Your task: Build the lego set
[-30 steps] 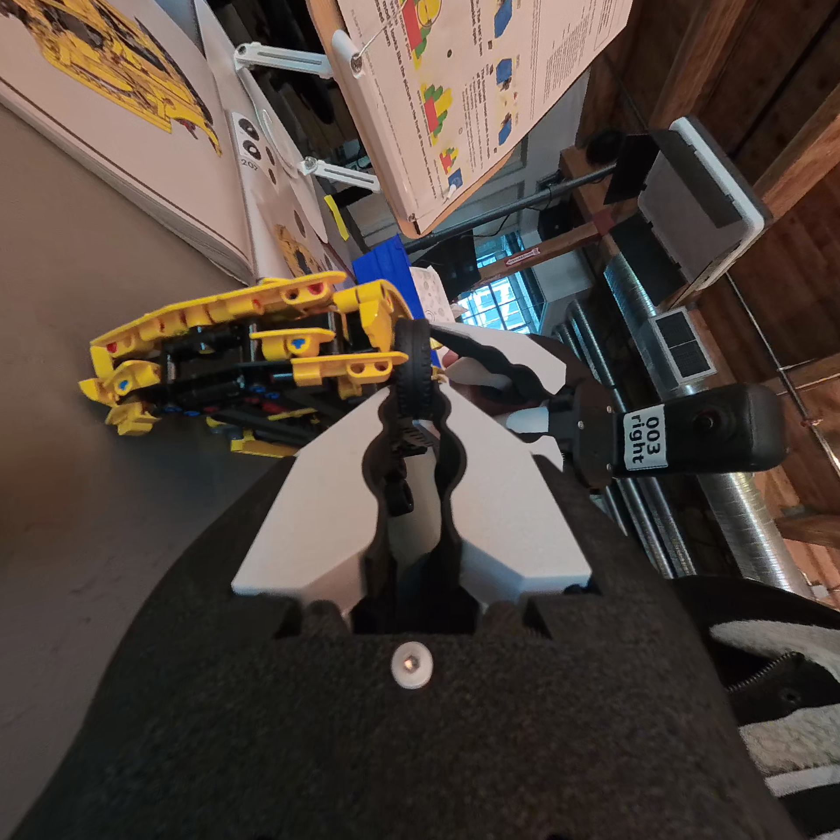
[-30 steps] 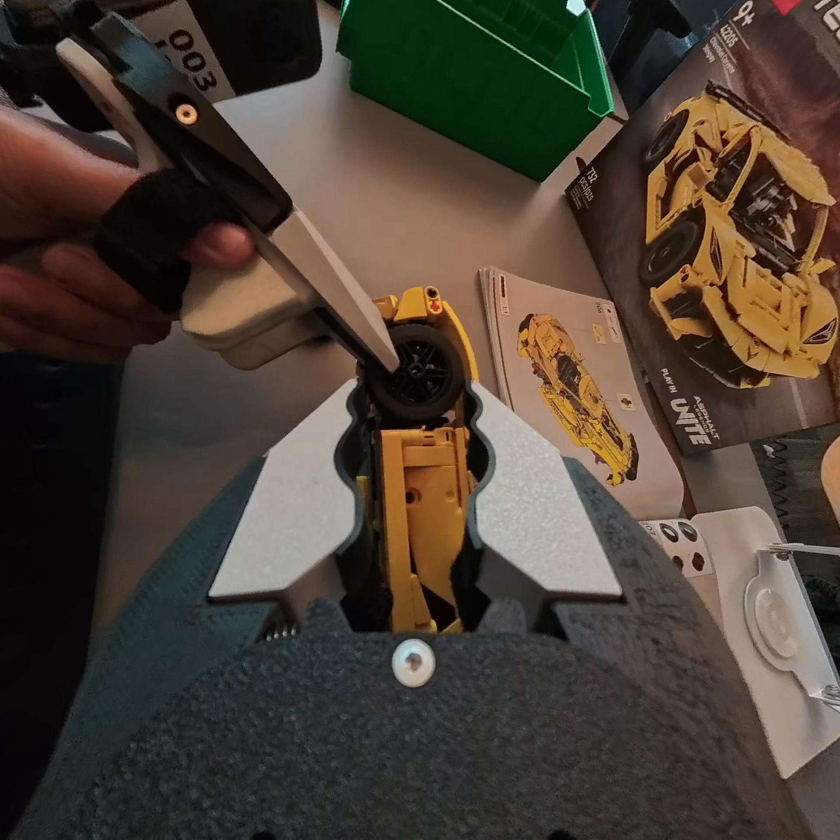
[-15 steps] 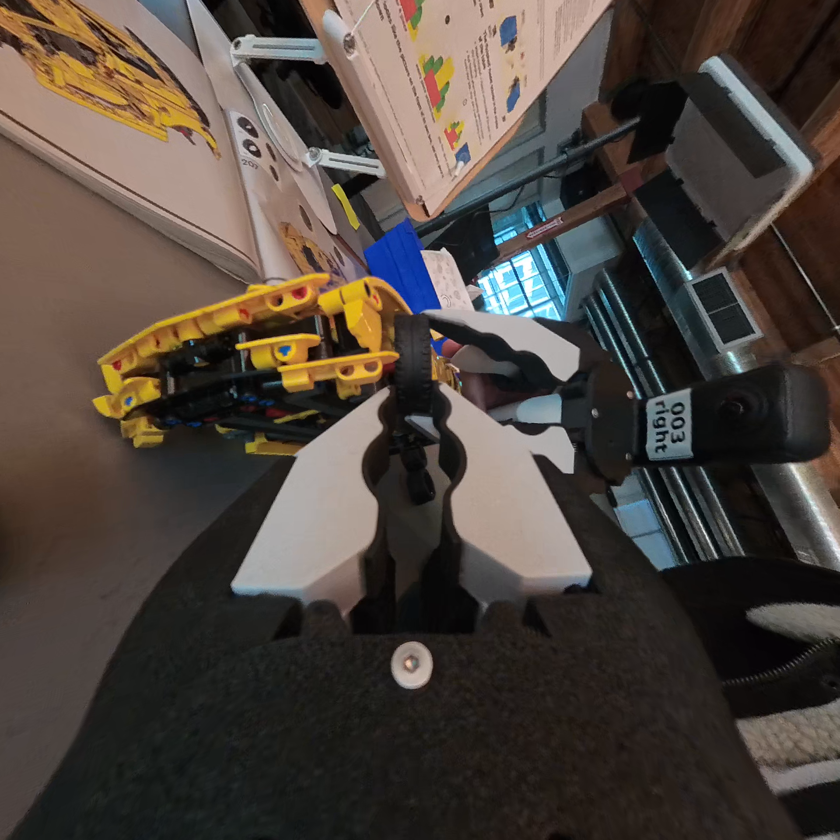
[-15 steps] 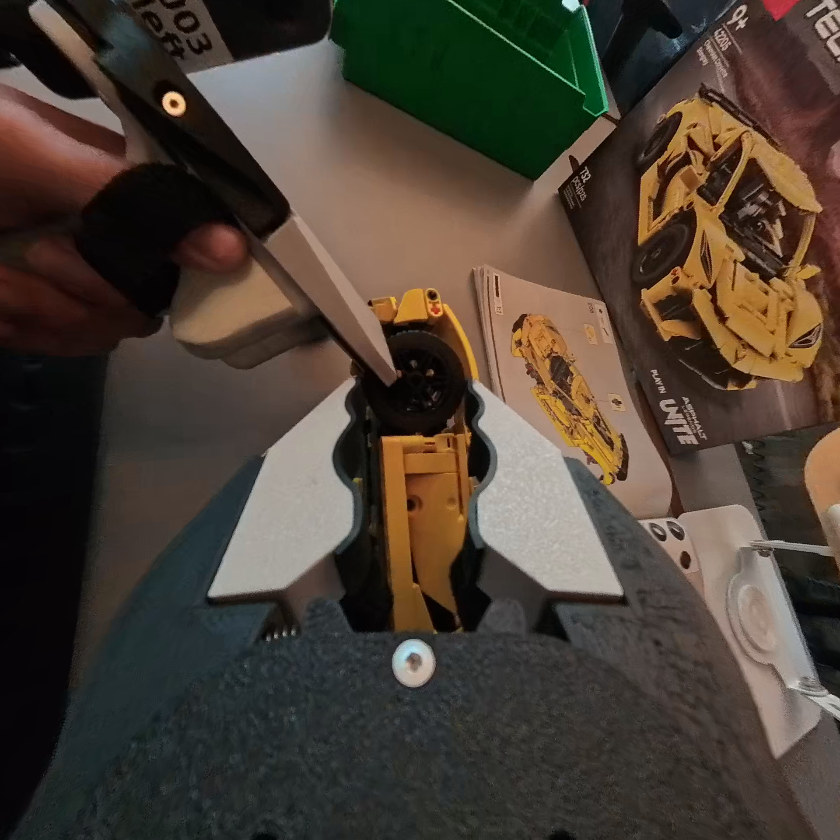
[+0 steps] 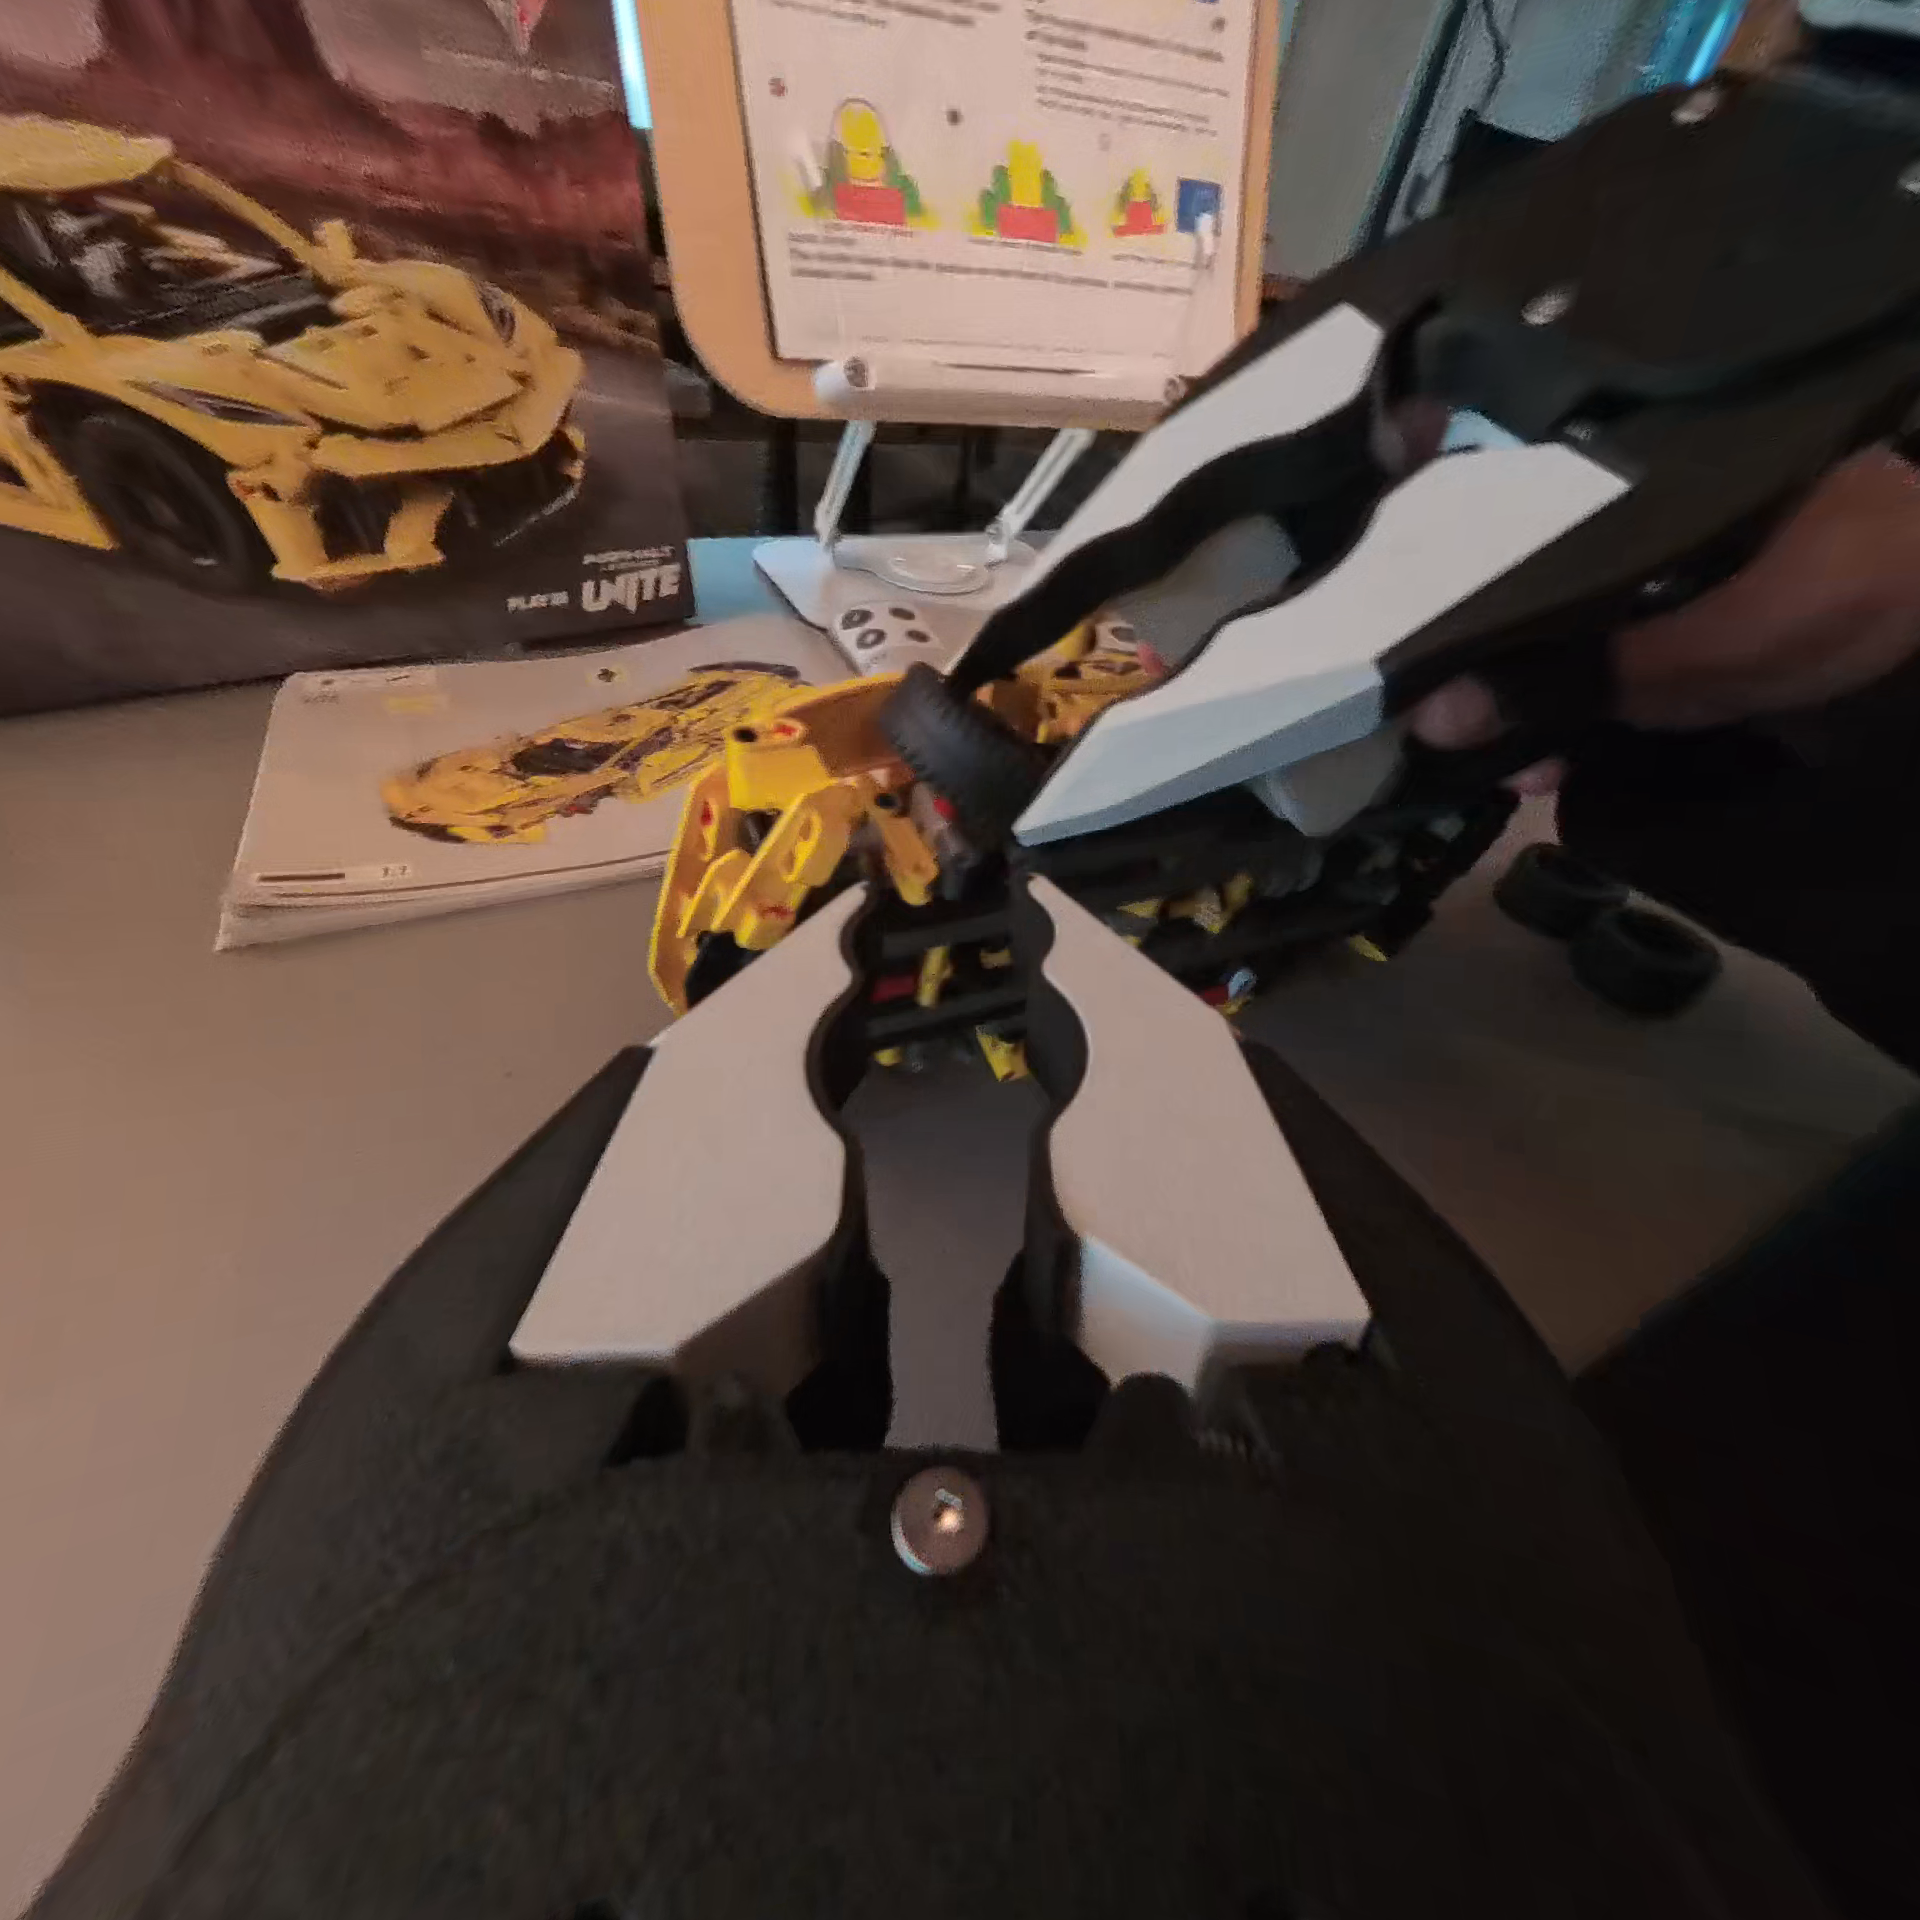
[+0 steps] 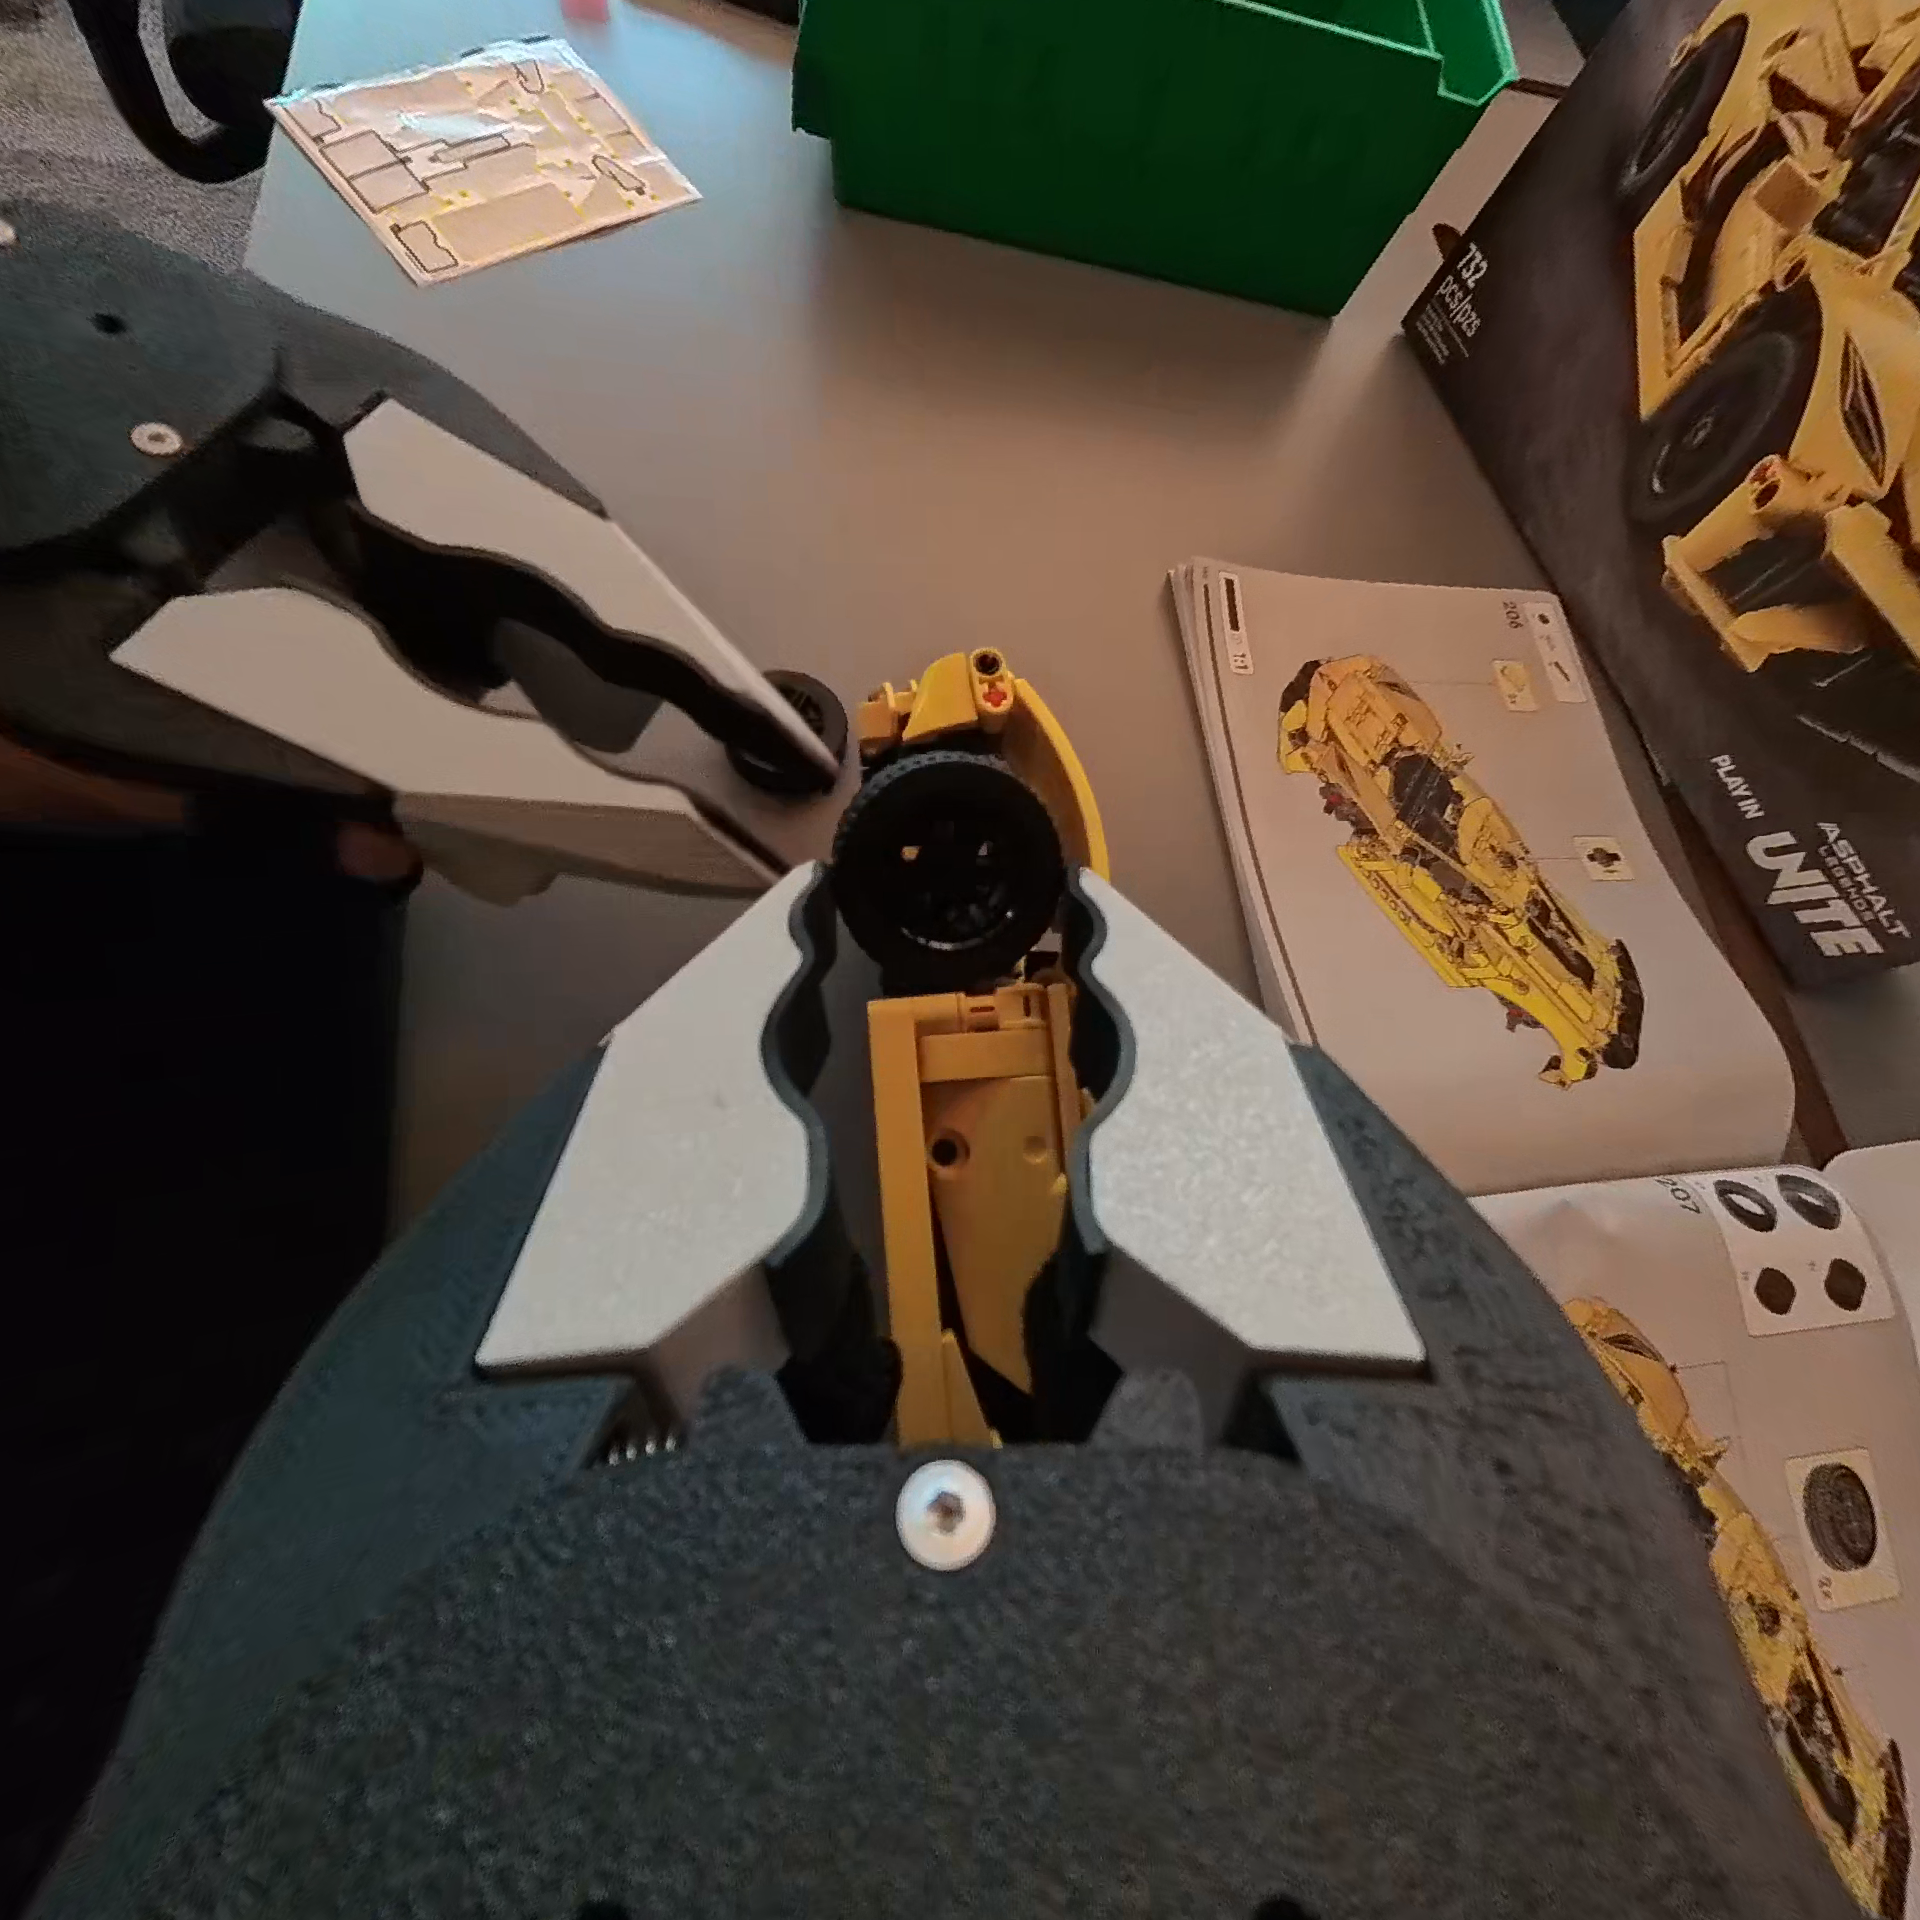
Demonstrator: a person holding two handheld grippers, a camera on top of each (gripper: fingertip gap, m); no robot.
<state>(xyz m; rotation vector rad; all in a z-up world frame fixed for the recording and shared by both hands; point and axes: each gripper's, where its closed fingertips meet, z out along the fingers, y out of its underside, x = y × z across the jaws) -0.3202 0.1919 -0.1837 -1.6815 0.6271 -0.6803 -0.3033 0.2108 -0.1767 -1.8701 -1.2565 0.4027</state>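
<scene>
Now the left tongs point(image 6: 821, 774) have let go of the black wheel point(image 6: 951, 868) and pulled back beside it, and they look empty and almost shut. That wheel sits on the yellow car point(image 6: 971, 1143), which the right tongs point(image 6: 951, 904) grip tight above the bench point(image 6: 935, 436). Two spare tyres point(image 5: 1605, 925) wait on the bench by the car, so I think more wheels are left to put on.
</scene>
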